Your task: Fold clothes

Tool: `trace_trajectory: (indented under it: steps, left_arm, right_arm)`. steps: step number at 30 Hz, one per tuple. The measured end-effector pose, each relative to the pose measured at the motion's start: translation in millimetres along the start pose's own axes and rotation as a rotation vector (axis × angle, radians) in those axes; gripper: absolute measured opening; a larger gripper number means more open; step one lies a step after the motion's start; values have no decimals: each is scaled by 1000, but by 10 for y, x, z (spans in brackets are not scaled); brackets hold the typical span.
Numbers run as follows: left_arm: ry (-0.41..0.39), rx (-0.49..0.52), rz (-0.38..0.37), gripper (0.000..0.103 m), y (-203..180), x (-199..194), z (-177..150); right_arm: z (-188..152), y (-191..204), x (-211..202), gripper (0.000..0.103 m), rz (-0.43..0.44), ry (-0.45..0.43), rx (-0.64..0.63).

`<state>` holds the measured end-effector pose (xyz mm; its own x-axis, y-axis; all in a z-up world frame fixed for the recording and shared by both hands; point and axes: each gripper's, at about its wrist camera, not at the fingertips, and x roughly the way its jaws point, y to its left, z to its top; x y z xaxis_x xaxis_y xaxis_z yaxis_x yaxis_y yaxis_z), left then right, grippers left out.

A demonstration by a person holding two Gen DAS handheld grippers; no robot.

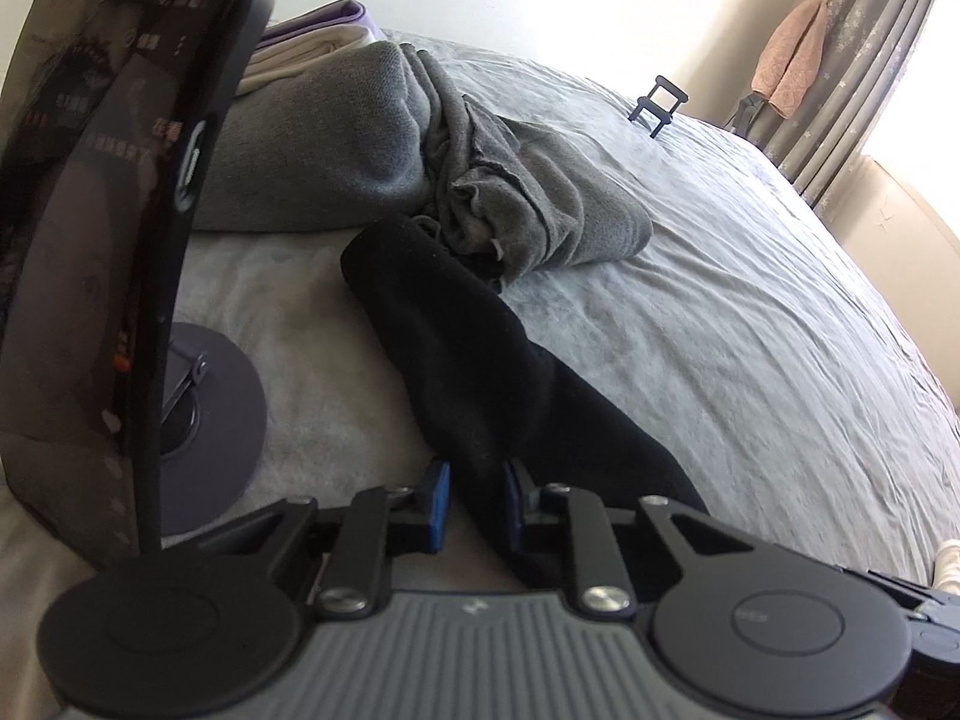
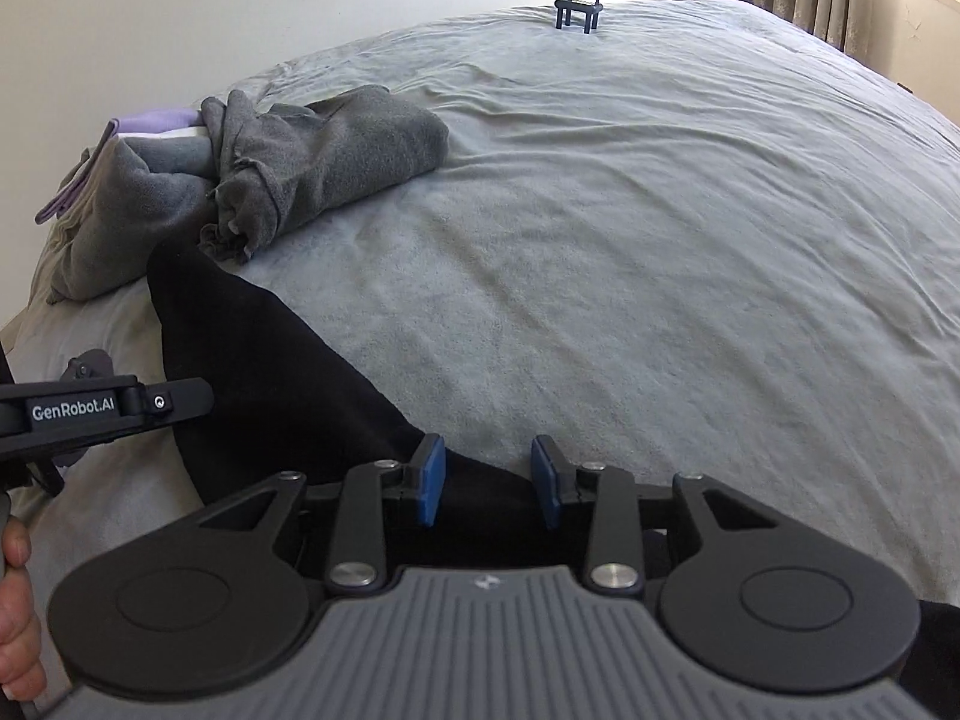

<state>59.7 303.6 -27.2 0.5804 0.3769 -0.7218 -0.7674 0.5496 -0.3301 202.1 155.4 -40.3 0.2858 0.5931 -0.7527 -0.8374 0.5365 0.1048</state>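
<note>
A black garment [image 1: 474, 360] lies stretched across the grey bed sheet [image 1: 750, 312], its far end just beside a crumpled grey garment [image 1: 528, 198] next to a folded stack of clothes [image 1: 312, 138]. The left tool [image 1: 477, 495] stands partly apart with the black cloth running between its blue pads [image 1: 439, 489] (whether they pinch it I cannot tell). The right tool [image 2: 489, 480] is spread wide over the same garment's near edge, and a phone on a stand [image 1: 114, 252] rises at the left.
</note>
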Motion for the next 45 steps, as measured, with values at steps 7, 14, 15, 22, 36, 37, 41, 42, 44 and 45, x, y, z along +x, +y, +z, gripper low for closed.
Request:
trace_trajectory:
  steps: [7, 14, 15, 22, 36, 37, 41, 42, 44, 45]
  left_arm:
    - [-10, -4, -1, 5, 11, -7, -14]
    - [5, -9, -7, 6, 15, -5, 3]
    - [9, -15, -10, 8, 22, -3, 8]
    - [6, -27, -18, 10, 33, 0, 12]
    - [-43, -66, -5, 12, 80, -37, -49]
    - [-45, -71, -3, 12, 86, -38, -51]
    - [-47, -73, 5, 12, 93, -26, -57]
    - [-47, -73, 6, 12, 94, -23, -58]
    - [-44, -81, 4, 12, 108, -18, -51]
    - [-42, -86, 3, 12, 115, -15, -48]
  right_arm:
    - [-89, 189, -240, 4, -85, -143, -49]
    - [-126, 142, -346, 4, -174, -213, -1]
    - [-128, 140, -287, 4, -177, -182, -8]
    - [-22, 113, -199, 21, -72, -149, 41]
    - [325, 391, 289, 33, 137, -109, -16]
    - [340, 424, 325, 33, 155, -103, -26]
    - [309, 471, 271, 20, 199, -121, -47]
    - [299, 480, 252, 11, 209, -127, -51]
    - [279, 499, 214, 7, 229, -139, -61]
    - [269, 508, 195, 7, 239, -145, -65]
